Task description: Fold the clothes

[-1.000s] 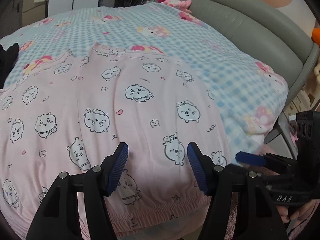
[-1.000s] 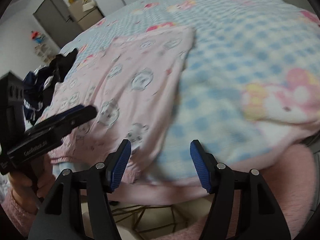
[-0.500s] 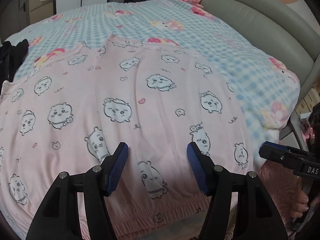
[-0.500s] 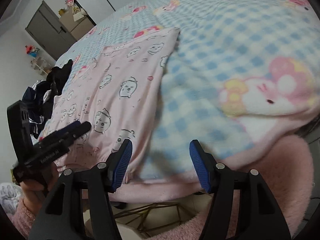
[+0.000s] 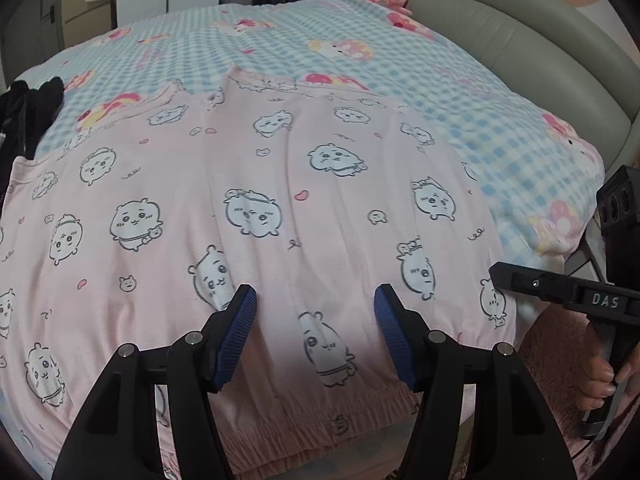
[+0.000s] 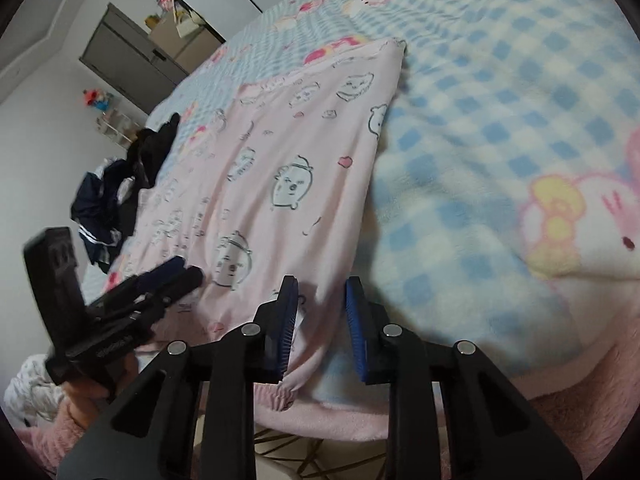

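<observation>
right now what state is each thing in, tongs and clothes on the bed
left tongs: open, over the pink top's hem, holding nothing
right tongs: closing, the top's corner between the pads
pink top: spread flat on the blanket, not yet folded
blanket: spread over the bed
dark clothes: heaped at the bed's far edge, unfolded

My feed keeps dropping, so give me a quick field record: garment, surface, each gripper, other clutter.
garment: pink cartoon-print pyjama garment, spread flat, elastic hem at the near bed edge
surface: blue-and-white checked fleece blanket on the bed
left gripper: jaws open above the hem, nothing held
right gripper: jaws closing, the garment's near right corner between them
clutter: dark clothes pile at the far left edge of the bed
</observation>
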A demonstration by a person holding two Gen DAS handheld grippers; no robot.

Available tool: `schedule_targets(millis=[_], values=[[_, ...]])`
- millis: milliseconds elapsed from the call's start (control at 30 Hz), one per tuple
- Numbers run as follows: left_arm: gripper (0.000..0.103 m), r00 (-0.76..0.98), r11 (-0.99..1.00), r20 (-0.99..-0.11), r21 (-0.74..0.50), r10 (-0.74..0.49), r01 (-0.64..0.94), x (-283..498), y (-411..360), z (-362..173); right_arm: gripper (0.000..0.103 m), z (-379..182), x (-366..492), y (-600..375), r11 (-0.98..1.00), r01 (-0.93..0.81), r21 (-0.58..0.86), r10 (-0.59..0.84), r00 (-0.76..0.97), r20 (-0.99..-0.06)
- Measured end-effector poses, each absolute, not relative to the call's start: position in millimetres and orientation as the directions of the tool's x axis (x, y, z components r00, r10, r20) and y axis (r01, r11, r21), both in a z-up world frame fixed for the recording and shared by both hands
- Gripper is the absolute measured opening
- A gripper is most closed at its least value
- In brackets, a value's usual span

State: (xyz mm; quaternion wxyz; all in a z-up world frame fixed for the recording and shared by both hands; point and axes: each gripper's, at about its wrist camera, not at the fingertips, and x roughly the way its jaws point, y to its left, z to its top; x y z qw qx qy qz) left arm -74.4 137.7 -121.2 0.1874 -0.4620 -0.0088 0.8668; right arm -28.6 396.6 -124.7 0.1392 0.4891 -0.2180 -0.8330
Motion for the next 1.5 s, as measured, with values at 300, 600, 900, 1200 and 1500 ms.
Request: schedule_targets(millis=[300, 600, 900, 1200, 1500], values=[[0.064, -0.535, -0.947, -0.788, -0.188, 0.303, -0.260, -75, 120, -115, 0.004, -117, -32, 397, -0.884, 0.002, 0.468, -0.398, -0.528, -0.750], [0.064, -0.498, -0.924, -0.788, -0.234, 0.362, -0.302, -101, 149, -111, 0.004, -133, -52, 399, -0.856, -0.001, 0.517, -0.451, -0.488, -0.747], [0.064, -0.445, -0.944, -0.850, -0.163, 0.281, -0.286, -105, 151, -138, 0.001, -129, -32, 426, -0.949, -0.117, 0.291, -0.191, -0.521, -0.832], [0.064, -0.513, -0.916, -0.766, -0.255, 0.387, -0.310, -89, 140, -109, 0.018, -123, -48, 407, -0.862, 0.023, 0.506, -0.447, -0.502, -0.740], [0.062, -0.449, -0.833, -0.735, -0.289, 0.509, -0.471, -86, 195, -100, 0.018, -94, -31, 402, -0.828, 0.122, 0.547, -0.498, -0.609, -0.617]])
